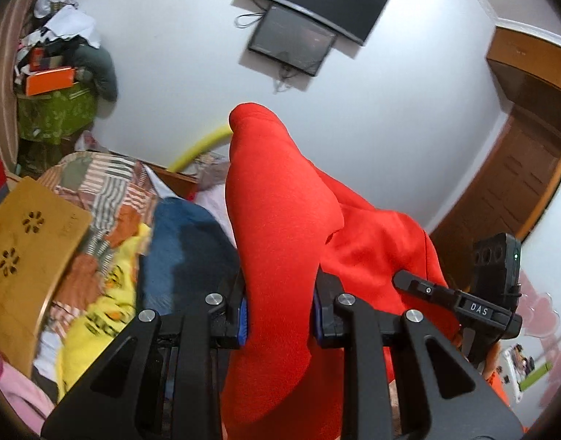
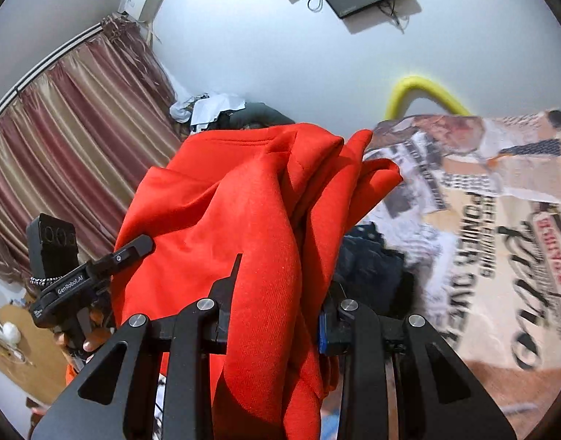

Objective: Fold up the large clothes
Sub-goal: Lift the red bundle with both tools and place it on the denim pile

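Red knit fabric of a large bright garment point(image 1: 280, 198) is bunching between the left gripper point(image 1: 280, 315), whose blue-padded fingers point(image 1: 242, 317) are clamping it; the right gripper point(image 2: 277, 326) is likewise pinching a fold, the cloth draping up over both above the printed bedspread point(image 2: 500, 249)

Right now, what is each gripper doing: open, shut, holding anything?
Left gripper: shut on the red garment.
Right gripper: shut on the same red garment, bunched between its fingers.
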